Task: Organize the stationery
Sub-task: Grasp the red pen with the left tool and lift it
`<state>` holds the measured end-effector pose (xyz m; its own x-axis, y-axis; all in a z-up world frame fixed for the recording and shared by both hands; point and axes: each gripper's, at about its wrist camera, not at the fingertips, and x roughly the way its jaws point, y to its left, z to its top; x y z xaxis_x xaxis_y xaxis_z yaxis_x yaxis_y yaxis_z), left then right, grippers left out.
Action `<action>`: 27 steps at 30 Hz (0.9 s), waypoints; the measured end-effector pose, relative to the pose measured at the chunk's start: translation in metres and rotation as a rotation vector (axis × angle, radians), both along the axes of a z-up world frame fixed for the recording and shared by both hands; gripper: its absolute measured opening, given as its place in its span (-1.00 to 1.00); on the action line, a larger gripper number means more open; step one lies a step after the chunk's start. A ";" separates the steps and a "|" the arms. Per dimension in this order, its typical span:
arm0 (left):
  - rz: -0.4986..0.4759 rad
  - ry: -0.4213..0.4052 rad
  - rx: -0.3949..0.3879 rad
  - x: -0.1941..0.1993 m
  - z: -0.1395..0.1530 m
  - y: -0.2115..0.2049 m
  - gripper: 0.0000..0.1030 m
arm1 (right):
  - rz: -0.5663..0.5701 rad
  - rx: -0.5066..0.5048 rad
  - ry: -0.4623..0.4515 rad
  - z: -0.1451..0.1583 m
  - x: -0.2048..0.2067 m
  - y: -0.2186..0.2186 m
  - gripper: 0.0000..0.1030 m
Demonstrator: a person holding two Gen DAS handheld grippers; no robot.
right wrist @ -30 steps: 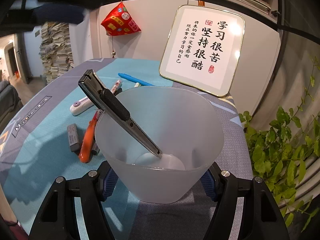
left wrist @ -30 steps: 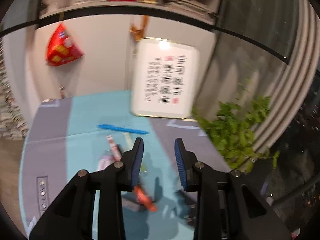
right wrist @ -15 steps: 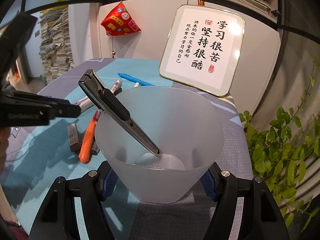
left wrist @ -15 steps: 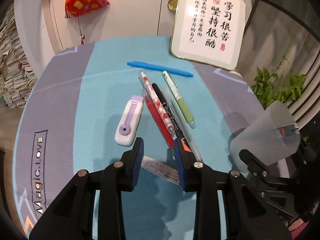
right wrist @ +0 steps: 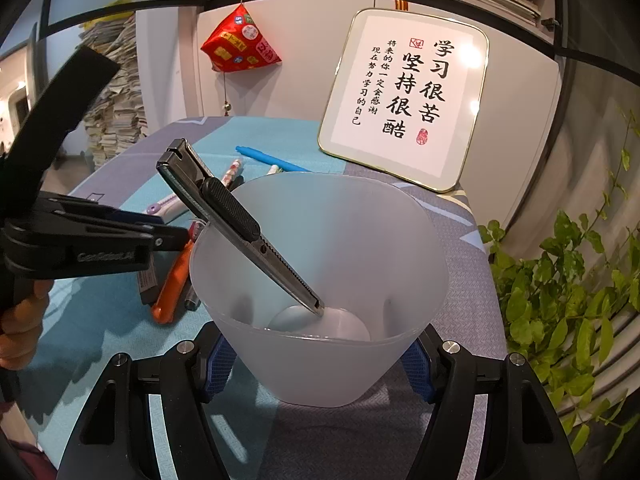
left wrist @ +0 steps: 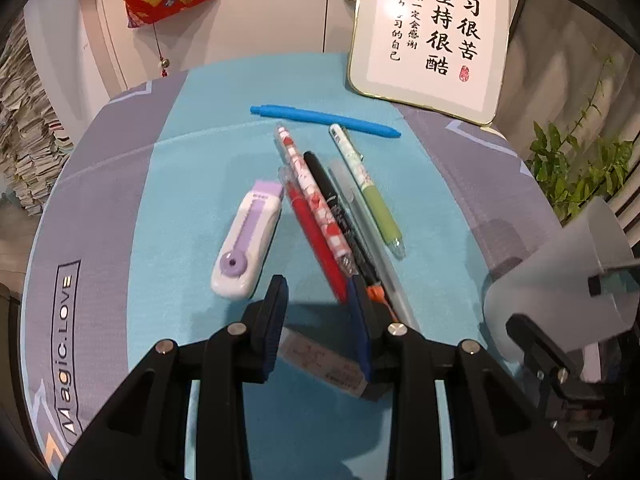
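Note:
My left gripper (left wrist: 318,310) hangs open just above the blue mat, its tips at the near ends of a bunch of pens: a red pen (left wrist: 316,240), a patterned pen (left wrist: 312,196), a black pen (left wrist: 336,212) and a green pen (left wrist: 368,188). A paper-sleeved eraser (left wrist: 324,364) lies on the mat under the fingers, not pinched. A purple-and-white correction tape (left wrist: 248,236) lies left of the tips. My right gripper (right wrist: 316,364) is shut on a frosted cup (right wrist: 320,272), in which a black utility knife (right wrist: 236,220) leans.
A blue pen (left wrist: 324,120) lies crosswise at the far side of the mat. An orange cutter (right wrist: 172,288) lies left of the cup. A framed calligraphy board (right wrist: 404,100) leans on the wall behind. A green plant (right wrist: 560,288) stands off the table's right edge.
My left gripper has come down and tipped from facing the wall to hovering over the pens, and it now shows at the left of the right wrist view. The cup and knife have not moved.

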<state>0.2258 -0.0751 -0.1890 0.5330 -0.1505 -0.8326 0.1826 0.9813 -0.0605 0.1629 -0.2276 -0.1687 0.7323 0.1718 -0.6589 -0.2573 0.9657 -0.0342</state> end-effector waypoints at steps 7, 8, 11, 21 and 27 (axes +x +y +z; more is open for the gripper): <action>-0.007 0.024 0.004 0.005 -0.005 -0.009 -0.75 | -0.002 -0.002 0.000 0.000 0.000 -0.001 0.39; -0.005 0.029 -0.010 0.004 -0.005 -0.006 -0.77 | -0.002 -0.002 0.000 0.000 0.000 -0.001 0.39; 0.003 0.054 -0.059 0.001 -0.005 0.007 -0.83 | -0.004 -0.001 0.001 -0.001 0.001 -0.001 0.39; -0.015 -0.009 -0.069 -0.032 0.019 0.033 -0.86 | -0.014 -0.007 0.001 -0.001 0.000 -0.002 0.39; -0.024 0.023 -0.056 -0.062 0.012 0.047 -0.86 | -0.027 -0.002 0.003 -0.001 0.001 -0.004 0.39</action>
<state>0.1634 -0.0279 -0.1768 0.5096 -0.2095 -0.8345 0.2039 0.9717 -0.1194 0.1643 -0.2317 -0.1694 0.7344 0.1506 -0.6618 -0.2313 0.9722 -0.0354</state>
